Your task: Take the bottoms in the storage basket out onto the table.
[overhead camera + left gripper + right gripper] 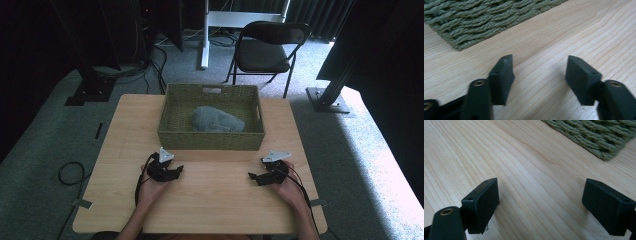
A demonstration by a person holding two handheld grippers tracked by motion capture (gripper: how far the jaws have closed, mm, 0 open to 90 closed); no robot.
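Observation:
A green woven basket [210,135] stands at the far middle of the wooden table [210,205], with a grey folded cloth [218,120] lying inside it. My left gripper [176,171] rests low over the table in front of the basket's left corner, jaws open and nothing between them. My right gripper [253,177] sits in front of the basket's right corner, also open and empty. In the left gripper view the left gripper [540,67] frames bare wood, with the basket [486,20] just beyond. In the right gripper view the right gripper [541,192] stands wide over wood near the basket [599,137].
A black folding chair [265,50] stands on the carpet beyond the table. Dark stand legs [90,85] and a second stand base [330,100] flank the table's far corners. A cable [70,172] loops on the floor at the left.

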